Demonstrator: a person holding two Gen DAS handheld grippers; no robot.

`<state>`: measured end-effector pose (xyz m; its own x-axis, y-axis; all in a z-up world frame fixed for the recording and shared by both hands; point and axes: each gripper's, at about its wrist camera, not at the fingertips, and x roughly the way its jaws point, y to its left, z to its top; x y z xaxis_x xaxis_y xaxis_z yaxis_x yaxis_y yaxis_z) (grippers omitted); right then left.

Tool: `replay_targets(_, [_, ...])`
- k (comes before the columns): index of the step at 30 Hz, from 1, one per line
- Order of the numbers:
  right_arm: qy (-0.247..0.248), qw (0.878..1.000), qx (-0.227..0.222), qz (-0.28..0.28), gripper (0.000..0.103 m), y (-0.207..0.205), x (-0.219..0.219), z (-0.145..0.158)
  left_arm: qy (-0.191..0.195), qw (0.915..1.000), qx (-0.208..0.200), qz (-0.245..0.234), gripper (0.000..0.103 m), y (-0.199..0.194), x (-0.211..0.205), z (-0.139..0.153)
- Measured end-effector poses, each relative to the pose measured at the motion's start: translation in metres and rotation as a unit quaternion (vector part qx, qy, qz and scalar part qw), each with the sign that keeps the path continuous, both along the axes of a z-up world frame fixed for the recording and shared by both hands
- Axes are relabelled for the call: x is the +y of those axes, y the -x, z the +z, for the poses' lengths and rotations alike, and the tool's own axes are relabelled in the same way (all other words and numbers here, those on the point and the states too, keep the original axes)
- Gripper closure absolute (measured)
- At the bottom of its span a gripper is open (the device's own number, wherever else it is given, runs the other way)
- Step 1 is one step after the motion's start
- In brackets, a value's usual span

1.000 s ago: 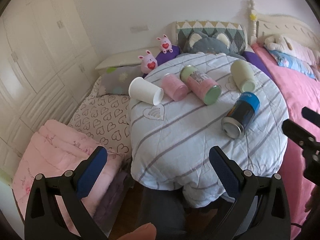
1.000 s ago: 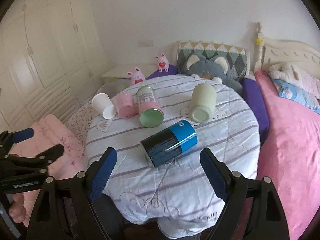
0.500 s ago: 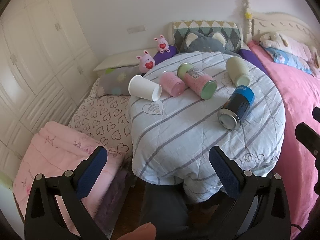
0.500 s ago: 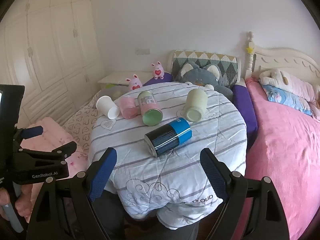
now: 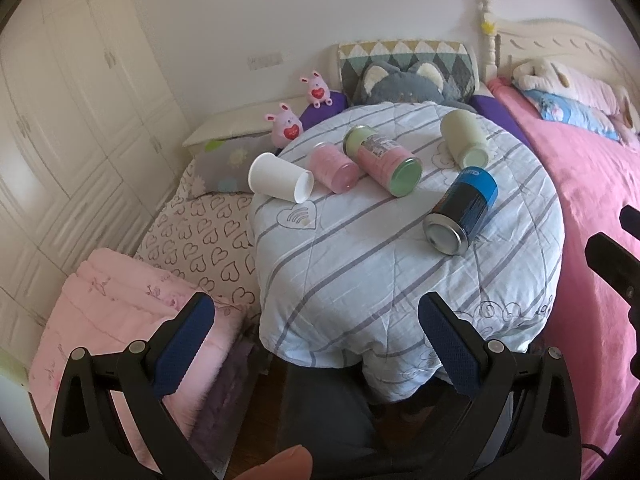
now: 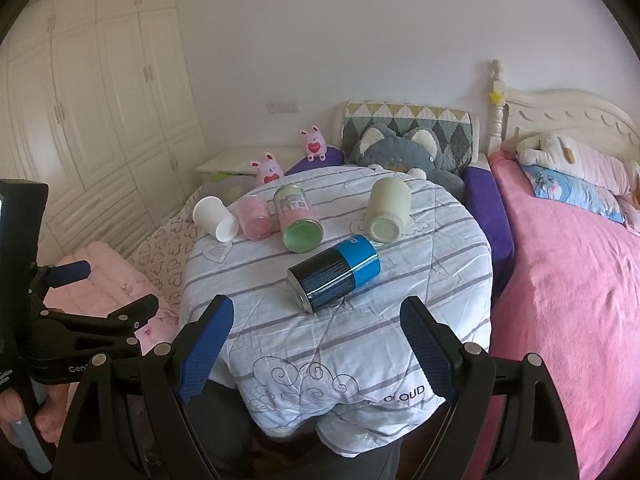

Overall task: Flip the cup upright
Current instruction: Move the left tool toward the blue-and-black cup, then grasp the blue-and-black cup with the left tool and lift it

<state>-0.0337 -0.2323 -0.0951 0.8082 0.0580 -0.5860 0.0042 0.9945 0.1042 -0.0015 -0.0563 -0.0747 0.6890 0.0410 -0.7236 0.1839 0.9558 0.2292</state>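
Cups are lying on their sides on the round table [image 6: 400, 320] draped in a striped quilt: a white paper cup [image 5: 280, 177] at the far left, a pink cup [image 5: 334, 167] touching it on its right, a pink can with green ends [image 5: 384, 160] beside that, a pale green cup [image 5: 466, 140] at the far right, and a blue-and-black can [image 6: 334, 273] nearer the front, well apart from the far row. None is standing upright, so the flipping is not yet begun.

Both views are showing the table smaller and farther than a second ago, when the blue-and-black can was sitting just beyond the right fingertips; the two grippers are pulling back and rising rather than closing in. That probably means the person is resetting or surveying before choosing a cup.

The left gripper [image 5: 316, 320] is hanging released, fingers spread wide with nothing between them, near the table's front edge. The right gripper [image 6: 318, 322] is likewise spread and empty, its gap framing the near edge below the blue-and-black can. A fresh approach would be needed before any grasp.
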Motion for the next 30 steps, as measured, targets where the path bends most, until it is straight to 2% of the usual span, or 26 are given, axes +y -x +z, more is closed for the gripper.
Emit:
replay_targets(4, [-0.003, 1.000, 0.000, -0.005, 0.016, 0.000, -0.005, -0.001, -0.001, 0.9999, 0.004, -0.010, 0.000, -0.003, -0.006, 0.000])
replay_targets(8, [-0.004, 1.000, 0.004, -0.016, 0.016, -0.001, -0.015, -0.002, 0.000, 0.9988, 0.024, -0.041, 0.000, -0.019, -0.021, -0.005])
replay_targets(13, [-0.018, 0.999, 0.014, -0.037, 0.016, -0.007, -0.035, -0.012, -0.024, 0.9900, 0.072, -0.119, 0.000, -0.048, -0.060, -0.023])
replay_targets(16, [-0.029, 0.998, 0.025, -0.053, 0.016, -0.013, -0.051, -0.020, -0.055, 0.9801, 0.095, -0.166, 0.000, -0.067, -0.090, -0.039])
replay_targets(20, [-0.042, 0.995, 0.041, -0.075, 0.016, -0.027, -0.072, -0.032, -0.076, 0.9620, 0.131, -0.227, 0.000, -0.097, -0.127, -0.061])
replay_targets(25, [-0.050, 0.993, 0.059, -0.092, 0.016, -0.047, -0.090, -0.043, -0.084, 0.9401, 0.184, -0.274, 0.000, -0.137, -0.160, -0.086])
replay_targets(30, [-0.057, 0.991, 0.073, -0.095, 0.016, -0.064, -0.099, -0.051, -0.086, 0.9255, 0.221, -0.296, 0.001, -0.166, -0.181, -0.102])
